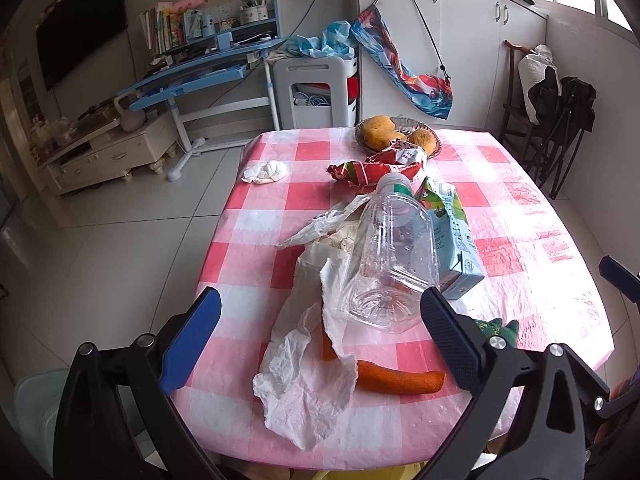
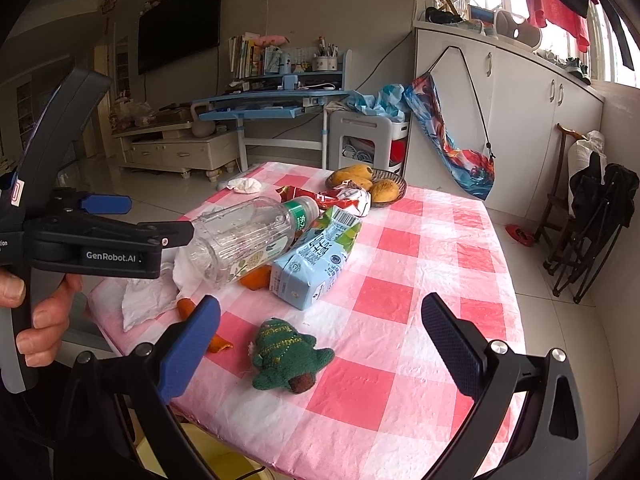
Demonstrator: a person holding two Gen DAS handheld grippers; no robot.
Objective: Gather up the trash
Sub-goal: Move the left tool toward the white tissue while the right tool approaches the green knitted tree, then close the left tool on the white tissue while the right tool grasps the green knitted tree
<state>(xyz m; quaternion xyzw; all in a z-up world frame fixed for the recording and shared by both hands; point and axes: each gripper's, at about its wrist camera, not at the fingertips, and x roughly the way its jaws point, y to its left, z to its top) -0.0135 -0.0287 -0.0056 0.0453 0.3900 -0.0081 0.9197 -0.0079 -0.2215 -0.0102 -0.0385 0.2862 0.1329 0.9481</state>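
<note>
A clear empty plastic bottle (image 1: 392,256) lies on the pink checked table (image 1: 520,216), leaning on a light blue drink carton (image 1: 454,240). Crumpled white tissue (image 1: 304,384) and orange peel (image 1: 400,378) lie under and in front of it. My left gripper (image 1: 320,332) is open, its tips either side of the bottle's base without touching it. A red snack wrapper (image 1: 376,168) and a balled tissue (image 1: 266,171) lie farther back. My right gripper (image 2: 320,344) is open and empty above a green knitted tree toy (image 2: 288,356). The right wrist view also shows the bottle (image 2: 244,240), the carton (image 2: 316,264) and the left gripper (image 2: 160,218).
A basket of yellow fruit (image 1: 396,136) stands at the table's far edge. A hand (image 2: 40,312) holds the left gripper's handle. Something yellow (image 2: 224,460) sits below the near table edge. A folding chair (image 2: 592,216) stands on the floor to the right.
</note>
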